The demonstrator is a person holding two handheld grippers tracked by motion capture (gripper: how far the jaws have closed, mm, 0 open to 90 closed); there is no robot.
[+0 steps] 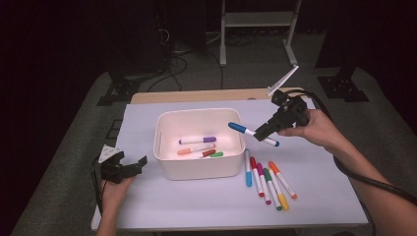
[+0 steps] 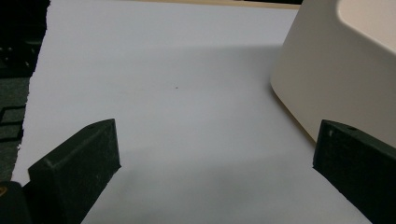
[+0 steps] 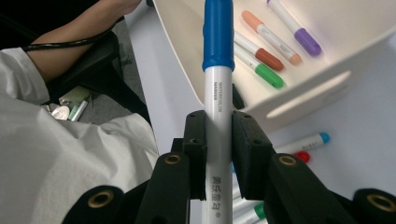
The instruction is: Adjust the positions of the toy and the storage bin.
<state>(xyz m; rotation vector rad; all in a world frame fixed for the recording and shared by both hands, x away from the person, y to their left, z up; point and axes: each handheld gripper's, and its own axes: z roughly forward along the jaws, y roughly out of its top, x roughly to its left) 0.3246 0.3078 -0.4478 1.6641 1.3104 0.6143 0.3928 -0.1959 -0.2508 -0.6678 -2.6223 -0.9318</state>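
My right gripper [image 1: 261, 132] [image 3: 218, 135] is shut on a white marker with a blue cap [image 1: 251, 132] [image 3: 218, 70], held in the air over the right rim of the white bin [image 1: 199, 173] [image 3: 299, 100]; the capped end points toward the bin. Inside the bin lie a purple-capped marker [image 1: 197, 140] [image 3: 294, 29], an orange one [image 1: 194, 149] [image 3: 271, 37] and a red and a green one [image 1: 209, 154] [image 3: 259, 65]. Several more markers [image 1: 268, 181] lie on the white mat right of the bin. My left gripper [image 1: 129, 167] [image 2: 212, 154] rests open on the mat left of the bin, nothing between its jaws.
The white mat [image 1: 305, 206] covers a wooden table [image 1: 196, 96]. A white strip [image 1: 282, 81] leans at the table's far right edge. Beyond it stand a white stand's legs [image 1: 255, 29] and dark equipment with cables on the floor.
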